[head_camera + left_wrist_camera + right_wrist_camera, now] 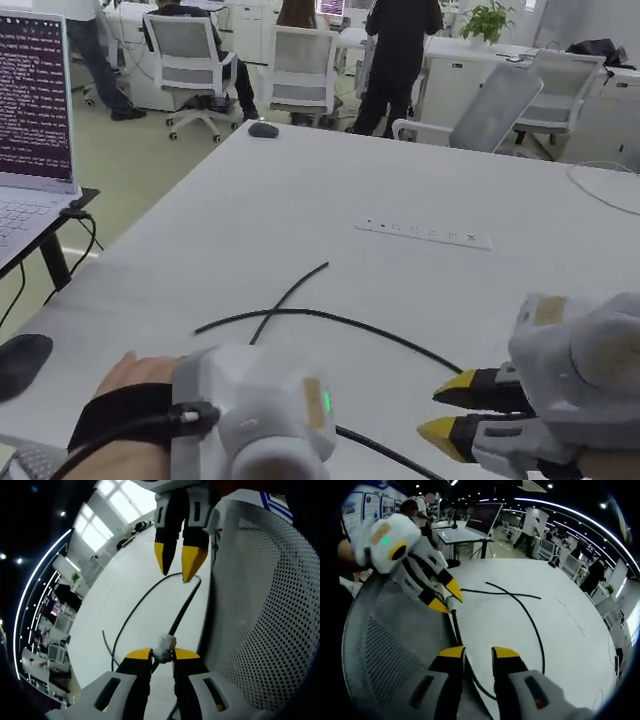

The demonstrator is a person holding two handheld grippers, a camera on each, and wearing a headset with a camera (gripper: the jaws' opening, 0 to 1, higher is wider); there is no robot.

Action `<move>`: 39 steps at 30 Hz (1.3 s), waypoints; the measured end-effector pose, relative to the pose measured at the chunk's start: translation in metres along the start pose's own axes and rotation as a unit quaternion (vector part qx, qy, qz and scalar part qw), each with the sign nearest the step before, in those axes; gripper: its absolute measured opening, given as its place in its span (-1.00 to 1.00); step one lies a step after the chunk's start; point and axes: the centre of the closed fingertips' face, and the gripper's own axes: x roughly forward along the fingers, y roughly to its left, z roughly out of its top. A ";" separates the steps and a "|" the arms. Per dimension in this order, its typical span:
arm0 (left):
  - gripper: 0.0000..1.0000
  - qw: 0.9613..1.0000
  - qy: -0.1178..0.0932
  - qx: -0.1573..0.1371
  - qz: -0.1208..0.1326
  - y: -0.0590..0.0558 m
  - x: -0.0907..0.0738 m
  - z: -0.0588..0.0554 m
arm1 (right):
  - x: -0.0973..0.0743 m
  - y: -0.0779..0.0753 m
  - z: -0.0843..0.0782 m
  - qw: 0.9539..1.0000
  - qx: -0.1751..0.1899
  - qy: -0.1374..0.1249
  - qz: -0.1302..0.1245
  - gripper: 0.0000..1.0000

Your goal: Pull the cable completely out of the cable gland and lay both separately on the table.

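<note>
The left gripper view shows the grip up close. The left gripper (162, 654) is closed on the white cable gland (164, 646), which sits pinched between its yellow tips. The black cable (140, 602) runs out of the gland, so the two are not yet apart. It leads towards the right gripper (178, 565), whose tips hang over the cable's bend with a narrow gap between them.

In the right gripper view, that gripper's jaws stand a little apart. The cable passes along the inner side of one jaw, and I cannot tell whether it touches. The grey mesh chair back (380, 655) sits close beside both grippers.

The head view gives the wider layout. The rest of the cable lies crossed over itself in the middle of the white bench (400, 170). A flat socket strip (425, 233) lies well beyond it, and a dark mouse (263, 129) sits at the far corner. The bench's left edge runs diagonally, with a laptop (35, 110) on a separate stand beside it. Between the cable and the socket strip the surface is bare.
</note>
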 end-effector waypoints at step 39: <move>-0.67 0.999 -0.031 0.013 -0.001 -0.005 -0.003 0.013 | 0.017 -0.009 -0.030 0.990 -0.066 0.078 -0.101 -0.92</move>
